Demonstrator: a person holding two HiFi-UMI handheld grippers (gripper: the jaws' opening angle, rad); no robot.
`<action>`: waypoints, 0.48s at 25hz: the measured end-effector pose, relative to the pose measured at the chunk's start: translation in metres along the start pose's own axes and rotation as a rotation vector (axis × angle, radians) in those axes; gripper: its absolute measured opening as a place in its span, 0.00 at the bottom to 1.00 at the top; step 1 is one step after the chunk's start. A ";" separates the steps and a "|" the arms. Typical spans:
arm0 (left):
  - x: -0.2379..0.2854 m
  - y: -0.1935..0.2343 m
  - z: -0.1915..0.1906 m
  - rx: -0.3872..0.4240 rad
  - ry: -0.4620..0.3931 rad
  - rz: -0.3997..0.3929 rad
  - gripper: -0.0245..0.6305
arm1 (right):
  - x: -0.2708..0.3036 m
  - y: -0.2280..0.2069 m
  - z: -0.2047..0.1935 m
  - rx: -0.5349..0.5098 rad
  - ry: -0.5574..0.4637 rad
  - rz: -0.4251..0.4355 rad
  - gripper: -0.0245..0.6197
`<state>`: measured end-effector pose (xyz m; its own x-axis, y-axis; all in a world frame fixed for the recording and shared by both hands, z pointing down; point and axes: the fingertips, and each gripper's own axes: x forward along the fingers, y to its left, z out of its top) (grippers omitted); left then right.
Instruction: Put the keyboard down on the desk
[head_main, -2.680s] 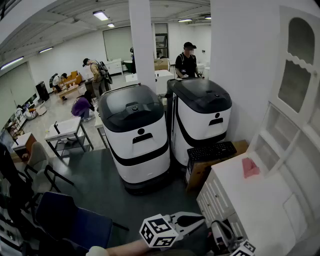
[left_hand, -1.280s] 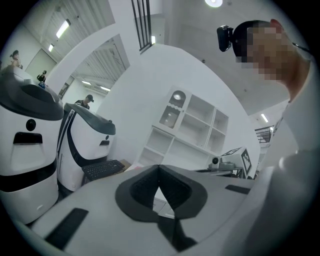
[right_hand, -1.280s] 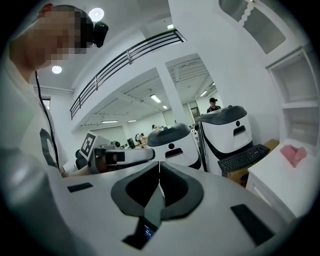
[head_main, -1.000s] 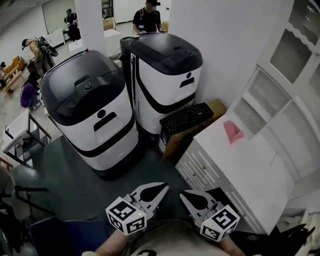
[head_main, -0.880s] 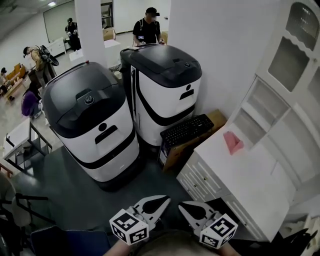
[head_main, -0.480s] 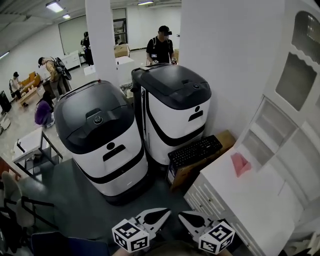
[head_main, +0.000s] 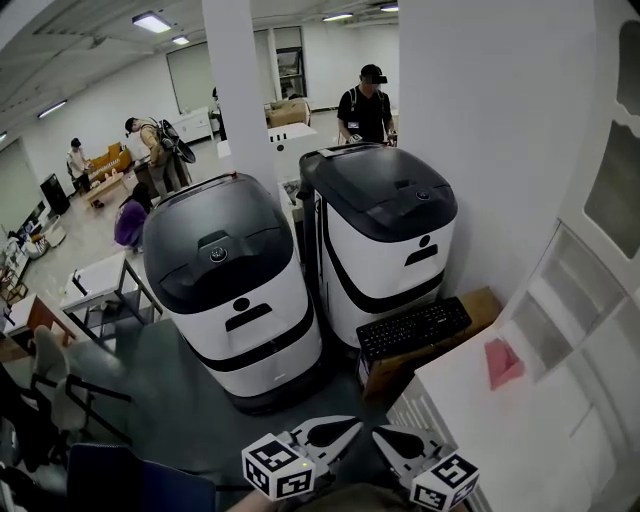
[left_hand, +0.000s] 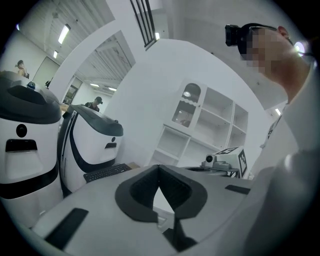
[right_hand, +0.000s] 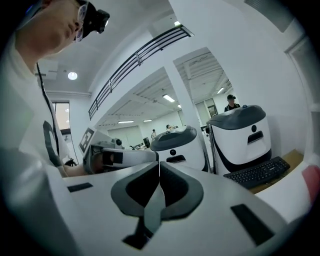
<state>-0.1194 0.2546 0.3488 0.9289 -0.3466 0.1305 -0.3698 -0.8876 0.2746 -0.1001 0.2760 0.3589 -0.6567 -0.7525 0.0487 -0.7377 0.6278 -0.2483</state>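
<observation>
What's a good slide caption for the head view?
Left gripper and right gripper, both shut; keyboard lies on a cardboard box beside the white desk.

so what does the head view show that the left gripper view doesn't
Only the head view: the blue chair and the pink item on the white desk. Only the left gripper view: the person's head camera. Both: the keyboard on its cardboard box, the two white-and-black machines, and the left claw, shut and empty.
</observation>
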 end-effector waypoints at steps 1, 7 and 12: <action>0.004 0.000 0.000 0.000 0.000 0.013 0.05 | -0.003 -0.004 0.003 0.023 -0.007 0.024 0.08; 0.033 -0.007 0.008 -0.010 -0.032 0.064 0.05 | -0.017 -0.035 0.017 0.045 -0.011 0.094 0.08; 0.056 -0.015 0.006 -0.018 -0.026 0.120 0.05 | -0.026 -0.054 0.016 0.075 0.004 0.156 0.08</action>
<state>-0.0614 0.2468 0.3461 0.8783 -0.4576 0.1388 -0.4780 -0.8340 0.2757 -0.0402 0.2585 0.3557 -0.7631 -0.6463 0.0082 -0.6133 0.7199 -0.3250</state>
